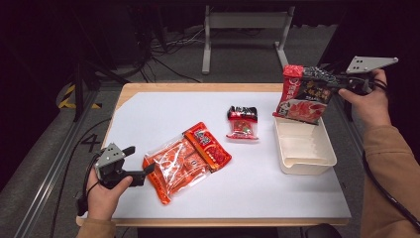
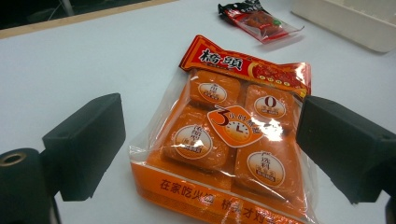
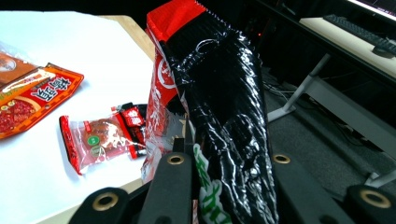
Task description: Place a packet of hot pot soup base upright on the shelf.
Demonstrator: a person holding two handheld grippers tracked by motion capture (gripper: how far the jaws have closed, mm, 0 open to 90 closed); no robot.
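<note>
Orange packet (image 2: 233, 140) between open left claw (image 1: 140, 165), small red packet (image 1: 242, 122) beyond

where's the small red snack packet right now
The small red snack packet lies flat mid-table in the high view, between the large orange packet at its left and the cream tray at its right, touching neither.

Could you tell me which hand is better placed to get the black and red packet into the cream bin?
The right. Its tool is shut on the black and red packet, whose lower edge hangs over the cream bin. The left tool is open beside the orange packet, far from the bin.
</note>
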